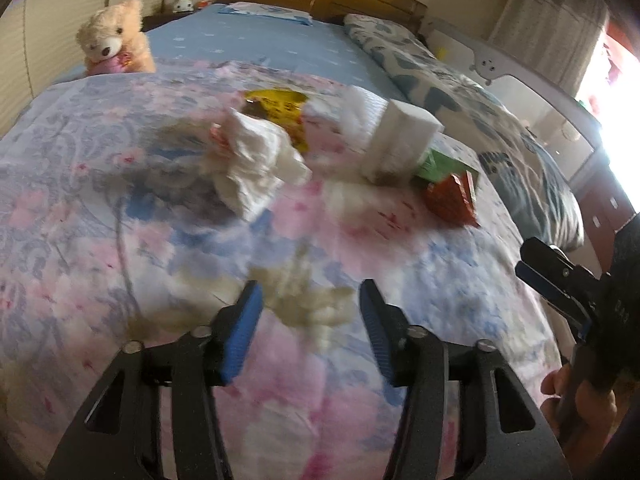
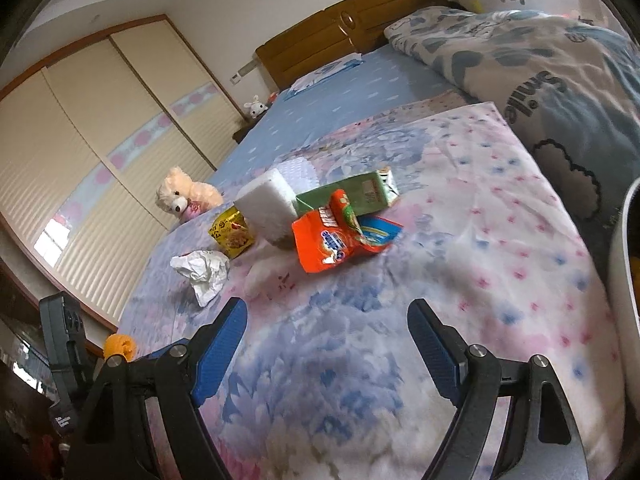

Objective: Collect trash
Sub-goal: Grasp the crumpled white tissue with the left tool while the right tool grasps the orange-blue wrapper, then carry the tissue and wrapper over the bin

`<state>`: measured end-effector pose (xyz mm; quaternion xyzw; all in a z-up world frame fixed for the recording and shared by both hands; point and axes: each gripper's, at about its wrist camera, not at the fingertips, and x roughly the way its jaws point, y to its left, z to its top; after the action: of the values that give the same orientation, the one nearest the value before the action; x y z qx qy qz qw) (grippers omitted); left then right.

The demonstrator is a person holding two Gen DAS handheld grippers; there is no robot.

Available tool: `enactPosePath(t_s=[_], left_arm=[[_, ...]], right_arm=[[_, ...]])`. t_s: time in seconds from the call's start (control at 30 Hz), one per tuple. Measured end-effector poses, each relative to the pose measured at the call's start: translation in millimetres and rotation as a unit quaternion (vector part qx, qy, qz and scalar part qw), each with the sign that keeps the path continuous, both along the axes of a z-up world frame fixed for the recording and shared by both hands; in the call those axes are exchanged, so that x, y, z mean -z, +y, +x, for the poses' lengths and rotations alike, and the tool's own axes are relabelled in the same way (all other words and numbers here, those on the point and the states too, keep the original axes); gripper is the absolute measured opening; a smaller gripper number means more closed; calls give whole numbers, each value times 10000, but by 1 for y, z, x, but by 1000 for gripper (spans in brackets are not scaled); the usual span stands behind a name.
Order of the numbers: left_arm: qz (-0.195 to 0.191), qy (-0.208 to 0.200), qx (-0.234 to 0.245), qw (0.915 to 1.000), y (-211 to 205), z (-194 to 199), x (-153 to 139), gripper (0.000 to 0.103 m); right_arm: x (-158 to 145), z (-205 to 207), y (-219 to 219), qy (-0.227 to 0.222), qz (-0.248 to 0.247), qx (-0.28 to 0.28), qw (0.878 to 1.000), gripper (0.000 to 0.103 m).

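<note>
We see a floral bedspread (image 2: 460, 208) filling both views; its lower part in the left wrist view is blurred. At mid-frame the trash lies clustered: a white block (image 2: 266, 204), a green carton (image 2: 356, 196) partly hidden behind an orange wrapper (image 2: 332, 240), a yellow packet (image 2: 230, 232) half covered, and a crumpled tissue (image 2: 202, 270). The left gripper (image 1: 310, 320) and right gripper (image 2: 326, 344) both stand wide apart, holding nothing. A teddy bear (image 1: 116, 38) sits upper left.

Both wrist views look low across the bed (image 1: 120, 200), sharing its litter
</note>
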<state>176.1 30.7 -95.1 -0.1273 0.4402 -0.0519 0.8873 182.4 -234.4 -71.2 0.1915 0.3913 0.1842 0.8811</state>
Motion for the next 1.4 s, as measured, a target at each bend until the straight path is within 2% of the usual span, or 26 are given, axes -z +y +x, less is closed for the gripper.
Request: enactPosePath(t_s=[0.23, 0.4, 0.63, 0.7, 0.73, 0.77, 0.8, 0.83, 0.87, 0.9, 0.93, 1.0, 1.17, 1.4], left_arm=[[-22, 16, -214, 9998, 18, 20, 1, 59], [13, 64, -278, 9996, 24, 39, 1, 66], [73, -28, -323, 9994, 32, 63, -2, 68], [128, -43, -335, 9993, 32, 69, 0, 68], [157, -41, -338, 9993, 33, 70, 1, 68], [165, -31, -331, 9993, 32, 71, 2, 65], [147, -17, -304, 9994, 32, 73, 4, 52], [118, 9, -257, 9996, 32, 73, 6, 43], [92, 64, -203, 9997, 32, 74, 9, 29], [44, 109, -154, 9998, 32, 75, 11, 24], [27, 106, -144, 9998, 32, 73, 12, 23], [102, 46, -133, 9998, 29, 69, 11, 13], [-25, -5, -48, 10000, 24, 51, 6, 11], [-209, -83, 162, 9996, 4, 24, -5, 11]], right_arm=[[4, 23, 10, 72, -112, -74, 9999, 84], [3, 37, 17, 22, -320, -77, 9995, 84], [7, 60, 24, -3, -582, -109, 9982, 84], [11, 67, 28, 19, -667, -126, 9977, 82], [13, 69, 29, 31, -690, -135, 9975, 75], [15, 71, 31, 54, -715, -147, 9973, 69], [16, 72, 32, 81, -738, -151, 9971, 53], [18, 73, 32, 124, -755, -159, 9969, 52], [18, 71, 32, 92, -754, -160, 9970, 50], [16, 68, 32, 25, -761, -176, 9969, 40], [15, 66, 32, -20, -760, -193, 9969, 28], [12, 62, 30, -19, -714, -223, 9972, 25], [9, 49, 23, -10, -569, -212, 9982, 16], [-1, 19, 10, -110, -349, -161, 9992, 15]])
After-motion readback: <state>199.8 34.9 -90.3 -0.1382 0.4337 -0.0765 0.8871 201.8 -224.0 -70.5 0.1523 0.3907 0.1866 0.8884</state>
